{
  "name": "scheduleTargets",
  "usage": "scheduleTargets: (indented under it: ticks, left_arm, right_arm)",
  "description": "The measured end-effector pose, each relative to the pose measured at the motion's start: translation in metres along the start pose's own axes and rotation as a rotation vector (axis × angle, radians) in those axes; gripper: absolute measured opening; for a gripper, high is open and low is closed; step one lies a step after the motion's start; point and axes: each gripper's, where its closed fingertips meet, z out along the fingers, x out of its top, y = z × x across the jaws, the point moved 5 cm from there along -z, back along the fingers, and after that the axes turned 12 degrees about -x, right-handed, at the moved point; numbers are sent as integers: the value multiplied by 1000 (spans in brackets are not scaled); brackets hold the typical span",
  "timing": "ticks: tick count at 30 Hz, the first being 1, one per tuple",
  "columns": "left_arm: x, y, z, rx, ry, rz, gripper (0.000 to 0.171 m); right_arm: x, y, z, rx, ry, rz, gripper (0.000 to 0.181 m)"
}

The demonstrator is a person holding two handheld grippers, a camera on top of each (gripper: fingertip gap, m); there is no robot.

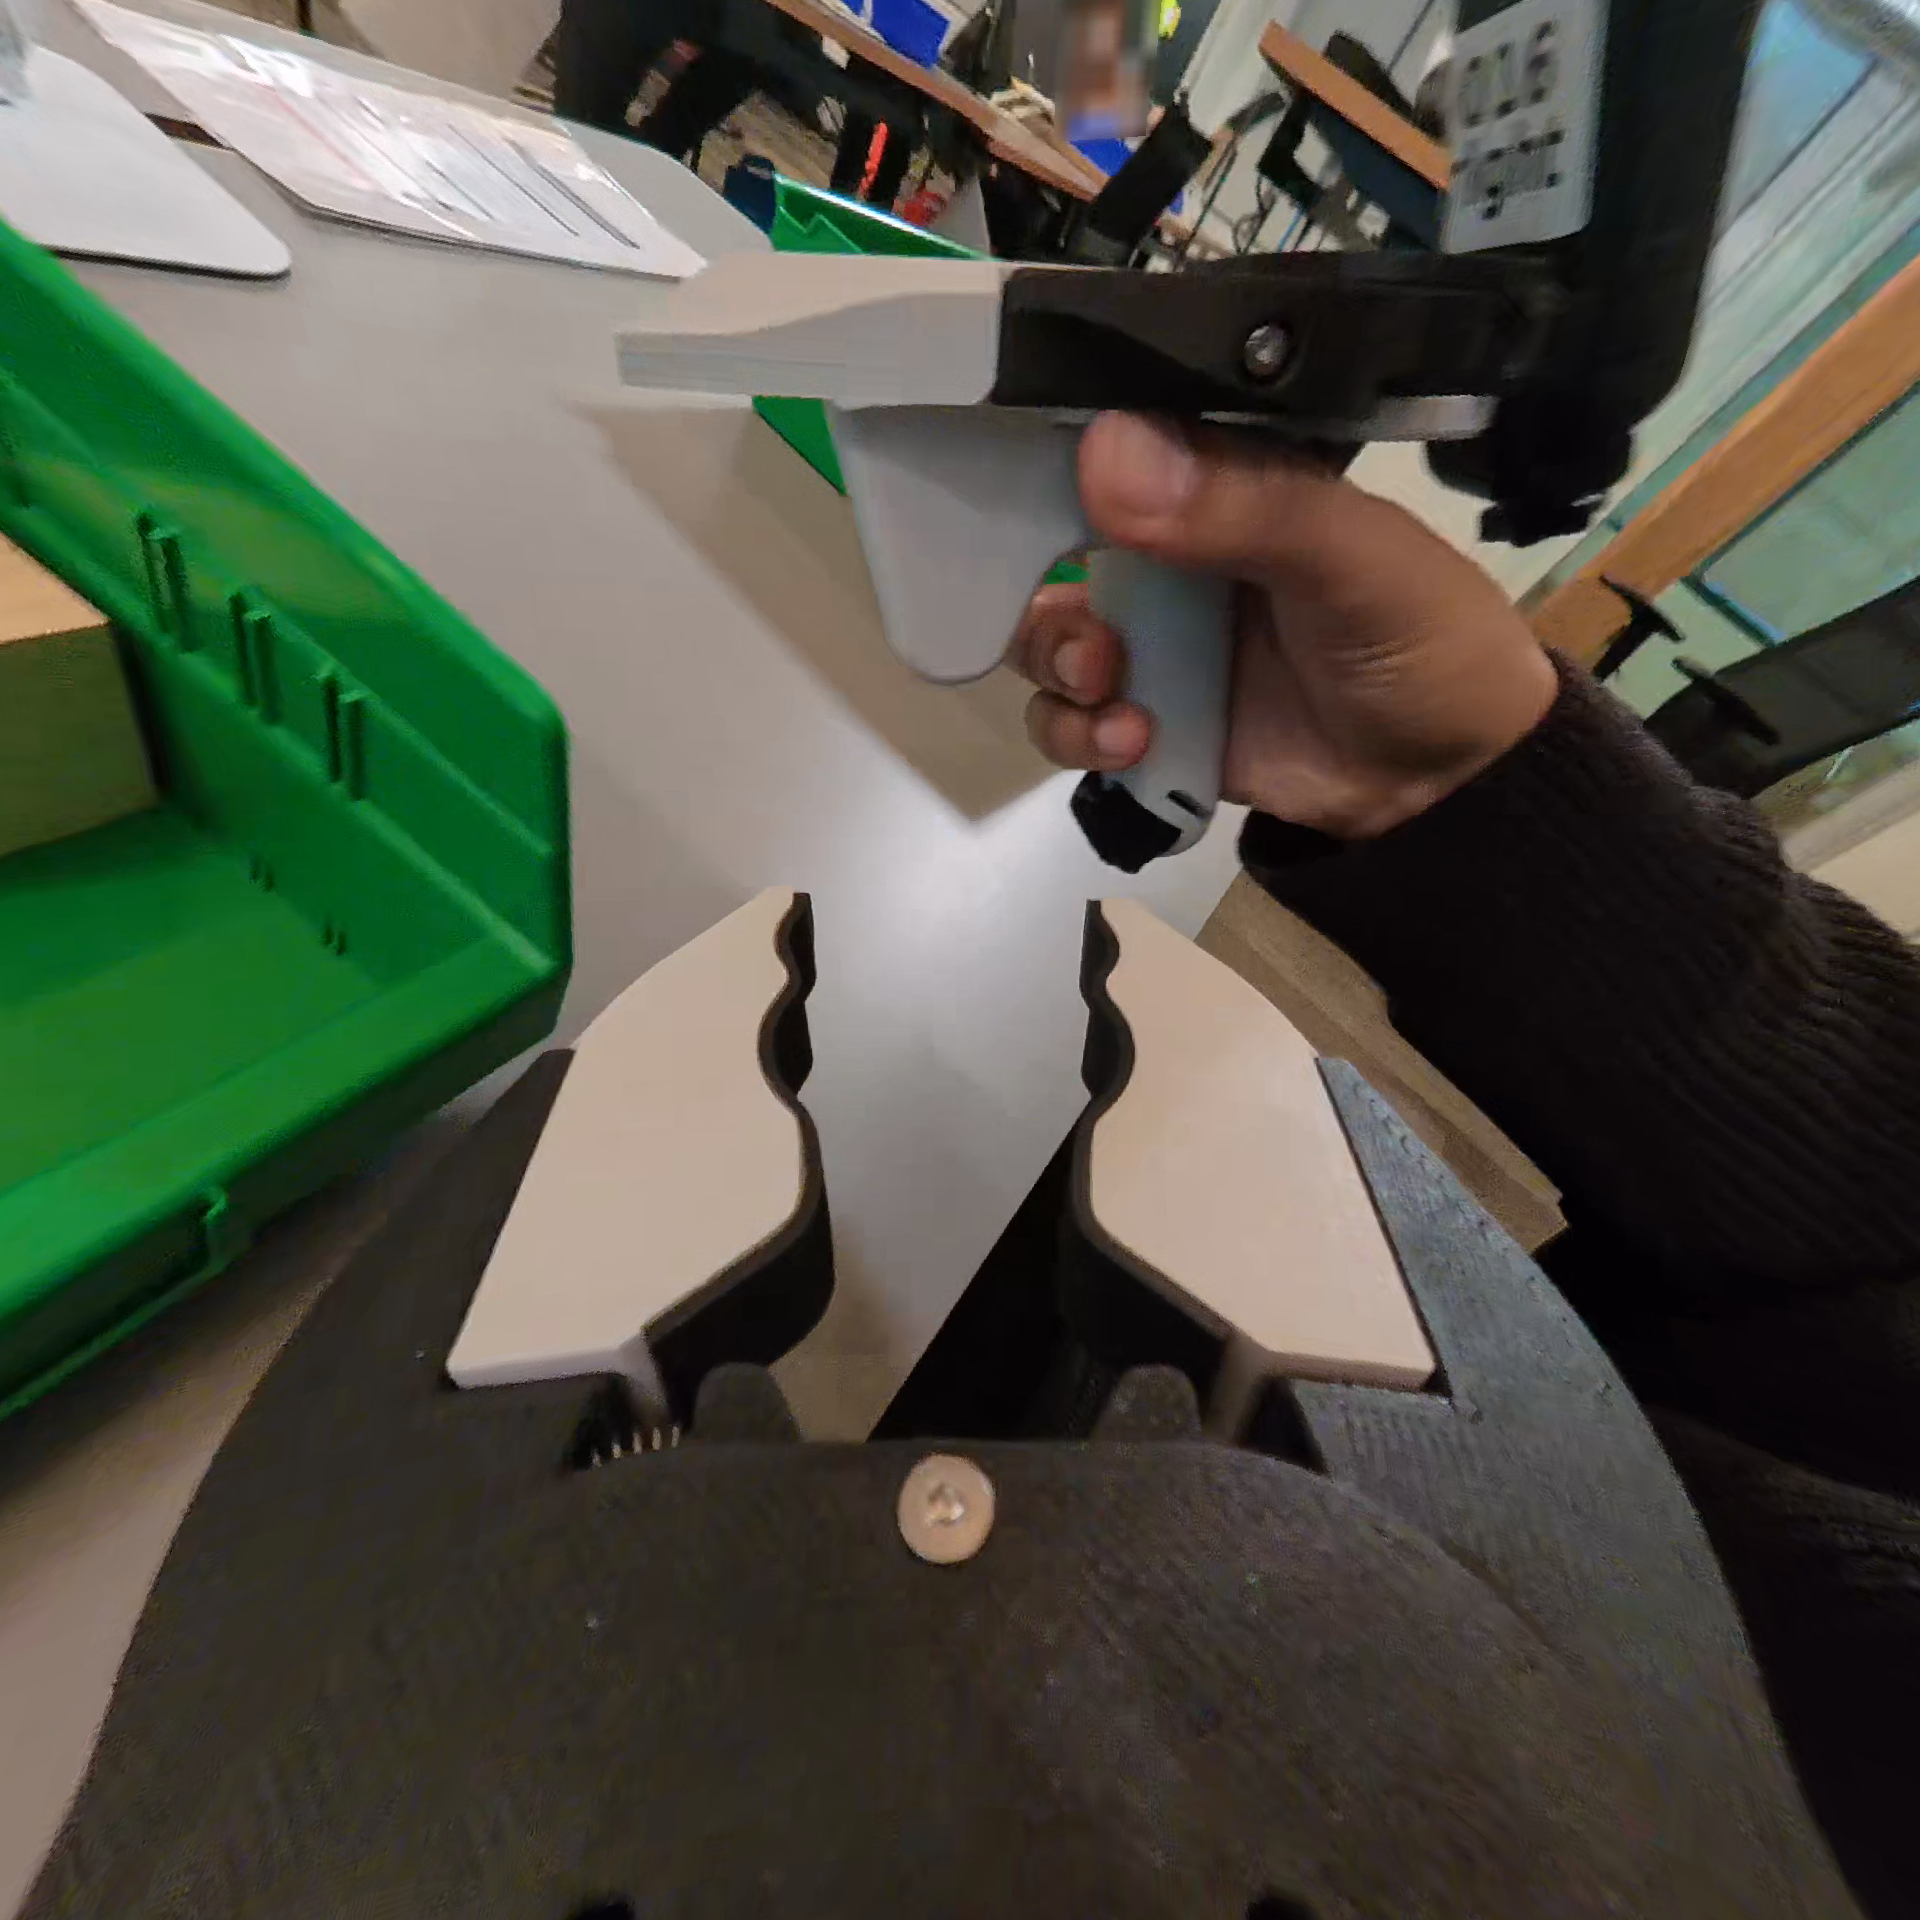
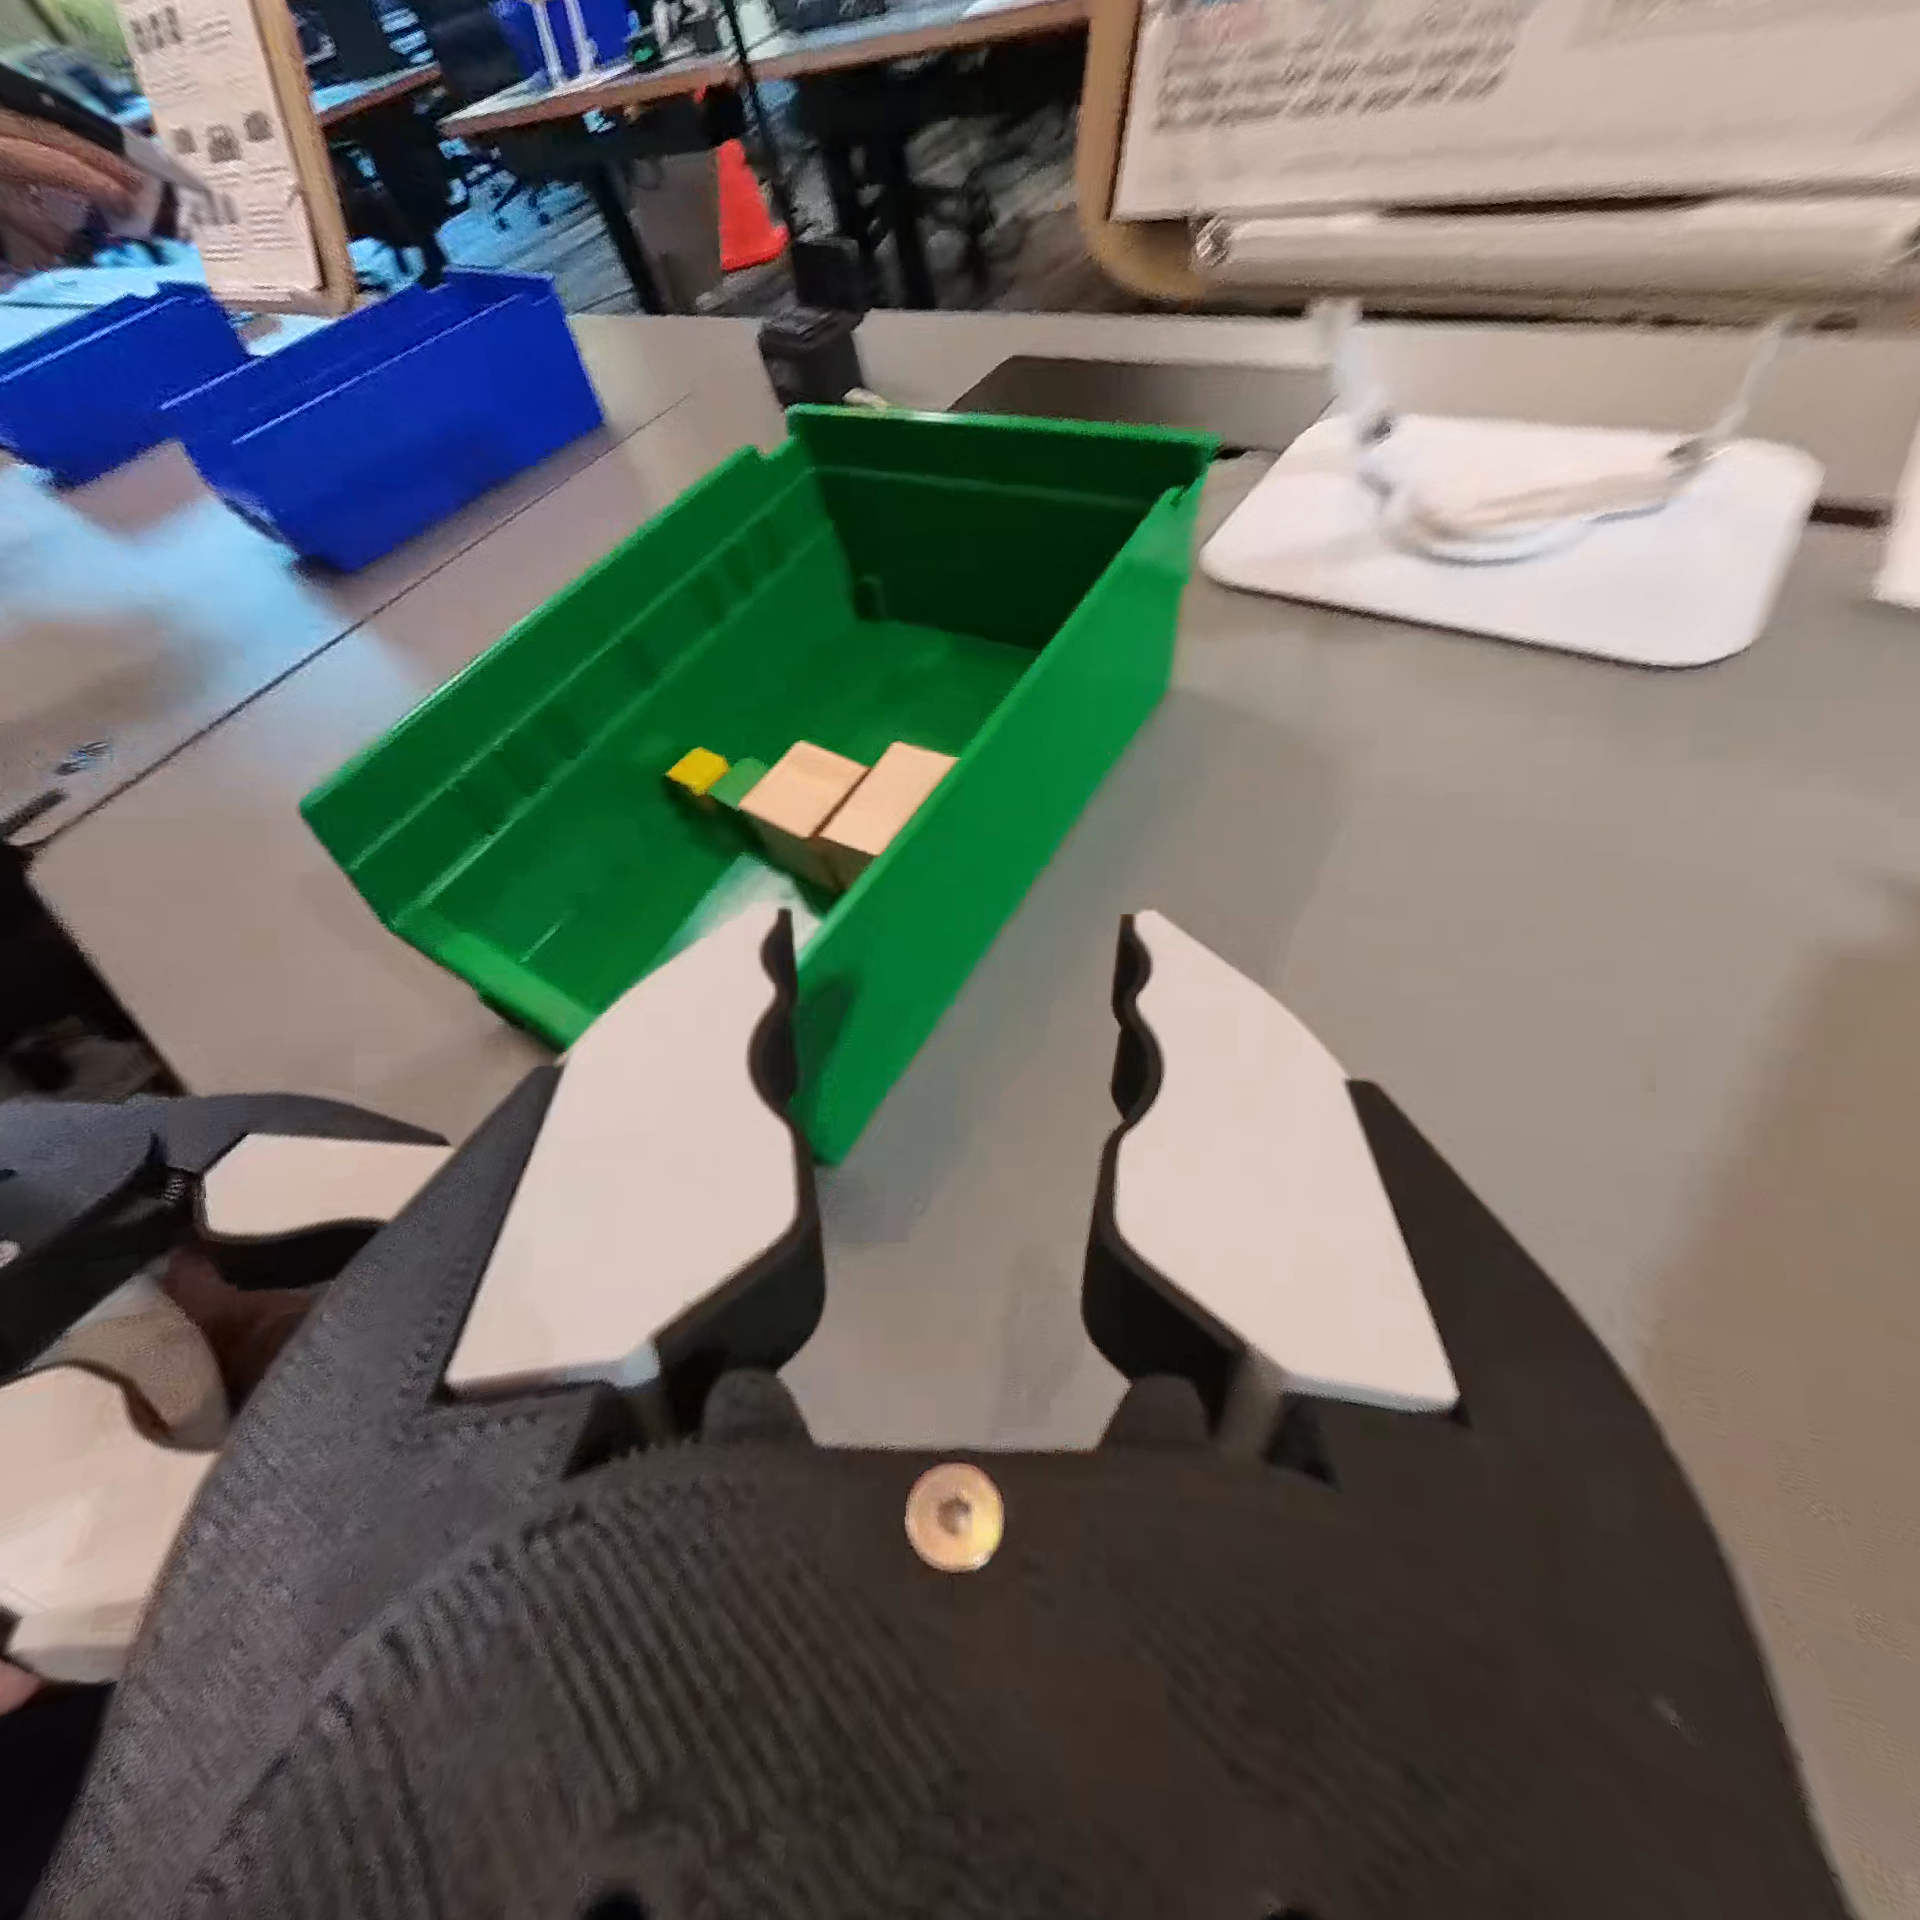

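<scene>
Our right tongs are apart and hold nothing. The green bin sits just ahead, a bit left of frame middle, wooden blocks inside. Our left tongs, also apart and empty, have the green bin at the frame's left.

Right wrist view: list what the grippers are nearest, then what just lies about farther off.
Near the grippers:
right gripper, open, empty; left gripper, open, empty; green bin; in it two wooden blocks, green block, yellow block.

Lying about:
blue bins; white tray; orange cone.
</scene>
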Motion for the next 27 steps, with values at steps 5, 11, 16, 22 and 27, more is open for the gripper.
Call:
scheduleTargets:
  ticks: [5,11,16,22,27]
  left_arm:
    - [0,-3,-24,14,32,-1,50]
    - [1,2,-28,-69,45,14,50]
    - [-3,8,-24,-121,30,-3,50]
    - [-4,8,-22,-148,34,-38,50]
    - [-4,13,-20,-157,31,-4,50]
  right_arm:
    - [-12,-26,31,98,-105,48,73]
    - [-28,-37,60,71,-195,1,60]
    - [-34,-46,72,84,-228,-35,41]
    - [-34,-47,74,30,-220,-127,37]
    - [-34,-51,77,17,-218,-184,36]
